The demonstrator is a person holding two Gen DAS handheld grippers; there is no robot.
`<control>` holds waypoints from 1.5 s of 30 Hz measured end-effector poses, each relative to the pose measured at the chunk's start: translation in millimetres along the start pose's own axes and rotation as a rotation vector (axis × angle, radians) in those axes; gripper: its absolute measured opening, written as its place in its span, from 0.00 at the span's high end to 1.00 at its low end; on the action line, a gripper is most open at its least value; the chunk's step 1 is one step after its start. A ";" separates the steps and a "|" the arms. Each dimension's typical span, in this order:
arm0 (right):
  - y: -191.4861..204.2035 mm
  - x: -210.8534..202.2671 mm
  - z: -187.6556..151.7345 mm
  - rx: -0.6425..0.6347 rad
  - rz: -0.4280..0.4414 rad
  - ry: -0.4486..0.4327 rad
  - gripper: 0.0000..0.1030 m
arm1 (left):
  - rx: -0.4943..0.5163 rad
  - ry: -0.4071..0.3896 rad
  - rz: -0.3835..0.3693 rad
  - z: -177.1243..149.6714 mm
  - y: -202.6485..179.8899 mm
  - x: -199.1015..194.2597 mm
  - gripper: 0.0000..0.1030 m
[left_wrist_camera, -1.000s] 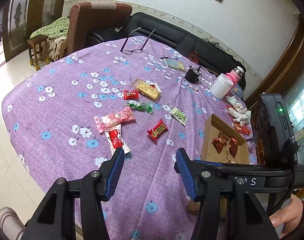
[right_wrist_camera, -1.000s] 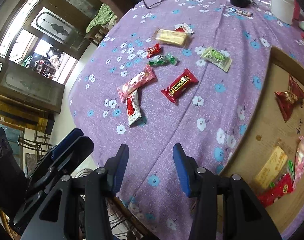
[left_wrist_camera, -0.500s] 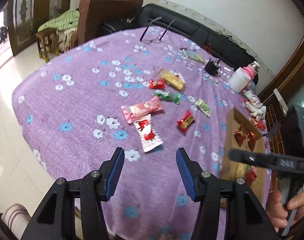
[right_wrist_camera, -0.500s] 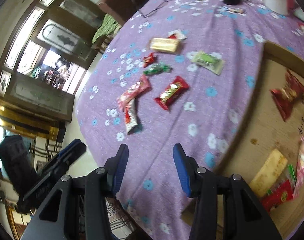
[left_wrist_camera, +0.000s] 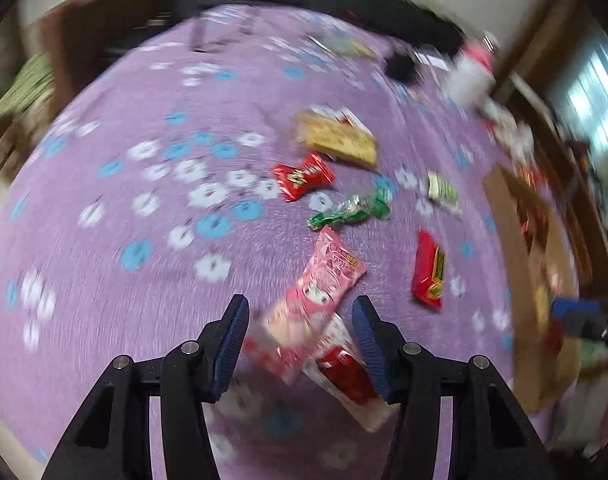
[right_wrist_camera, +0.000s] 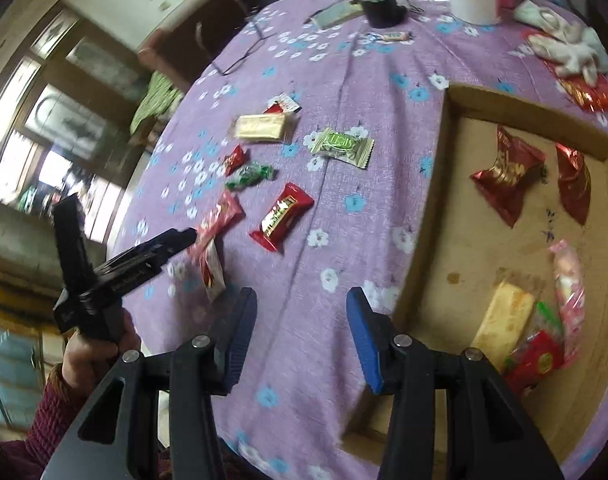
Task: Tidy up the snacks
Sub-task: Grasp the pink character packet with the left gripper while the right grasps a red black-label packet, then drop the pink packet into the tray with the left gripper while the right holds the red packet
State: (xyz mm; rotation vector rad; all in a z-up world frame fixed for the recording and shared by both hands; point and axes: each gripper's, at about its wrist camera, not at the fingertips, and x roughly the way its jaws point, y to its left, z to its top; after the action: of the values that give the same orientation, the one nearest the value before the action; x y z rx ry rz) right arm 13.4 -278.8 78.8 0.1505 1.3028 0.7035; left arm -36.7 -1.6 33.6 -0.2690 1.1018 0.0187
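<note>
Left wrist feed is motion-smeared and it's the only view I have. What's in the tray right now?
Observer: The right wrist view shows the wooden tray holding two dark red packets at the far end. A pink packet, a yellow bar and a red packet sit near the close corner.
Operator: Is the right hand-held gripper carrying anything?
Observer: No. The right hand-held gripper is open and empty, over the purple tablecloth beside the tray's left wall.
Operator: Where's the left one from outside?
Observer: The left hand-held gripper has its tip at the near end of the pink-red packet. I can't tell if they're touching.
</note>
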 end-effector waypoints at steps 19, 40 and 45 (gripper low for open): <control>45.3 94.2 58.2 0.140 -0.213 0.053 0.56 | 0.108 0.009 -0.061 15.0 34.7 15.4 0.70; 64.5 98.7 35.8 0.114 -0.263 0.011 0.82 | 0.036 -0.018 -0.141 2.0 58.1 -2.8 0.75; 66.0 80.3 22.9 0.112 -0.209 -0.021 0.82 | 0.059 -0.025 -0.155 2.6 40.8 -3.9 0.75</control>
State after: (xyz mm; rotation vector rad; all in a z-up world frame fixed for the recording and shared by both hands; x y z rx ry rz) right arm 16.0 -176.2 50.6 0.1097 1.3159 0.4502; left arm -42.2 38.9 29.8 -0.2996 1.0527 -0.1483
